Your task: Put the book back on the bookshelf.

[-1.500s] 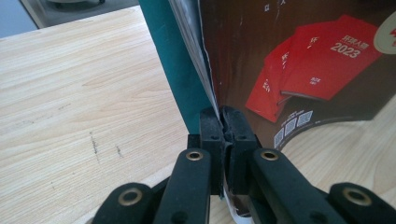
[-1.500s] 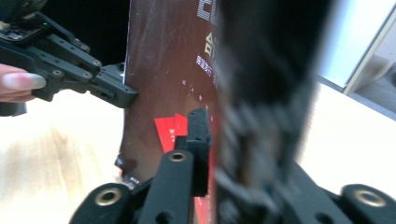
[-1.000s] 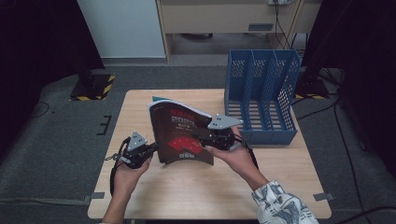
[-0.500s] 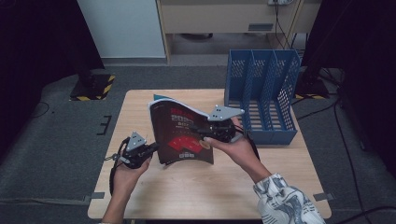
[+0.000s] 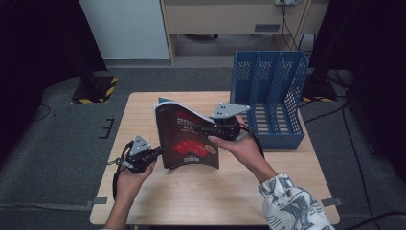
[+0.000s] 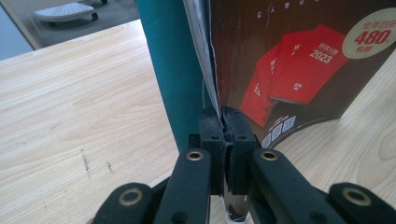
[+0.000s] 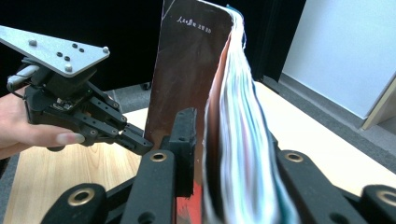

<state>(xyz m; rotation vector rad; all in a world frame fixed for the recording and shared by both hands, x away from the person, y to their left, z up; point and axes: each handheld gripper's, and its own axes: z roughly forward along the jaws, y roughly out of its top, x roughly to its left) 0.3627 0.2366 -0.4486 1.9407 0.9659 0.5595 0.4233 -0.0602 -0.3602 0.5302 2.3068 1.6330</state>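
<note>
**Both grippers on the magazine, file rack waiting**

Left gripper (image 5: pixel 154 153) is clamped tight on the lower left corner of the magazine (image 5: pixel 189 141), jaws pinched right down on the cover edge as the left gripper view shows (image 6: pixel 223 135). Right gripper (image 5: pixel 207 129) has its jaws around the whole page stack on the opposite edge; they've just been closing, with the pages (image 7: pixel 238 140) between them. The magazine stands upright just left of frame centre in the high view, bowing a bit, above the wooden table (image 5: pixel 191 201). The blue file rack (image 5: pixel 268 96) sits at the upper right of the table.

Judging by the setup, the person is standing the thing up to slot it into the rack. To do that well: keep the spine vertical, don't let the loose pages fan out, and get the right jaws squeezing the full stack before the left lets go.

Hard to tell: whether the bottom edge touches the table, since the cover hides it. The right jaw's far pad is buried behind pages, so how firm that grip is stays unclear. Cover text is too blurry to read properly.
</note>
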